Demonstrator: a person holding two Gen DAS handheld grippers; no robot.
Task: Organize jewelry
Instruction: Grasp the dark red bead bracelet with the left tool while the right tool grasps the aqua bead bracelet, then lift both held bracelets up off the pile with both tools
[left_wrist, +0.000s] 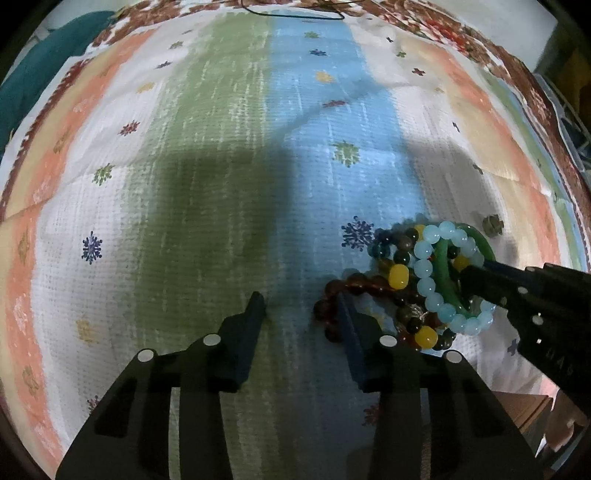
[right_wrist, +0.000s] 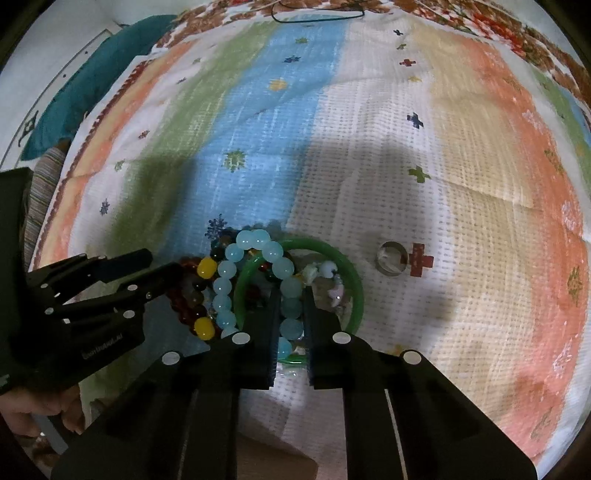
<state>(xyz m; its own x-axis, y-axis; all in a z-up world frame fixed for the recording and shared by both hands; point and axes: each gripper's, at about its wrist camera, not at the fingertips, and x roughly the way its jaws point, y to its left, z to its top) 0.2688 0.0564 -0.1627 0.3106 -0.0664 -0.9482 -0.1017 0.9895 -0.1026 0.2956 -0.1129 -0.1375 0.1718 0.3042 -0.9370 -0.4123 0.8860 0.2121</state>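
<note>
Striped cloth (left_wrist: 207, 155) w/ small flower and cross prints fills both views: green, blue, white, peach bands, brown patterned border along the top. A teal fabric (right_wrist: 92, 70) lies off the cloth's edge, upper left of the right wrist view.

Left tool (left_wrist: 301, 306) sits bottom centre of the left wrist view, pointing steeply down at the cloth. Its jaws are part-way apart w/ only bare cloth between them, nothing gripped; its right finger touches or just overlaps the dark red bead bracelet (left_wrist: 332, 295) at the pile's edge, hard to tell which. In the right wrist view the same tool enters from the left, lower left of frame.

Right tool (right_wrist: 291, 295) is bottom centre of its own view, jaws clenched on the light blue bead bracelet (right_wrist: 236, 254), a few beads pinched between the fingers.

Jewelry pile lies centre-low in the right wrist view, lower right in the left wrist view, on the blue/white bands. Green bangle (right_wrist: 332, 254) rings part of the pile, blue beads crossing over it. A dark mixed-bead bracelet (left_wrist: 400, 254) w/ big yellow beads lies tangled beneath. Some pale small pieces (right_wrist: 332, 273) sit inside the bangle, too blurred to name.

A silver ring (right_wrist: 392, 259) stands apart, right of the bangle, beside a red cross print.
</note>
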